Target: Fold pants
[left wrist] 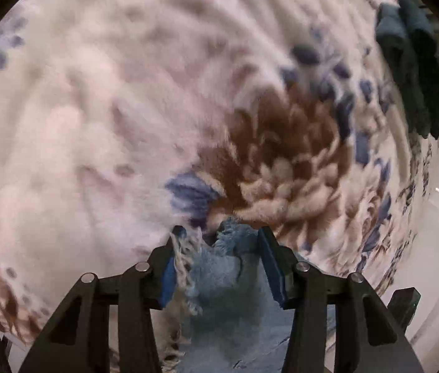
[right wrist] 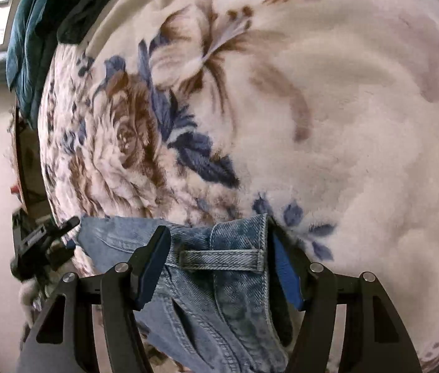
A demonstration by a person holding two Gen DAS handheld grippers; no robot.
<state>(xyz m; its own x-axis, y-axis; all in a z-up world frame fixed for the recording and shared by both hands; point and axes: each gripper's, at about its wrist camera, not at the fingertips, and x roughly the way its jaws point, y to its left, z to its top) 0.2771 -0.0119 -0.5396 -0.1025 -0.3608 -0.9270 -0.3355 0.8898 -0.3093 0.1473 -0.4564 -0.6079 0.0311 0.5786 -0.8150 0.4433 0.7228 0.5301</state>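
Denim pants (right wrist: pixel 219 267) fill both spread gaps: frayed hem inside left gripper (left wrist: pixel 219 236), waistband inside right gripper (right wrist: pixel 219 233), grip uncertain

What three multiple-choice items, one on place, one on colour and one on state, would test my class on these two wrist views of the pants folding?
1. Which part of the jeans lies between the right gripper's fingers?
A. the waistband with a belt loop
B. a frayed hem
C. a back pocket

2. What colour is the bundled cloth at the blanket's far edge?
A. red
B. dark teal
C. yellow

3. How is the left gripper standing?
A. held clear of all fabric
B. laid flat on the floor
C. fingers either side of frayed blue fabric

Answers: 1 A, a belt loop spans the gap; 2 B, it looks dark teal; 3 C, fringe lies between its pads.
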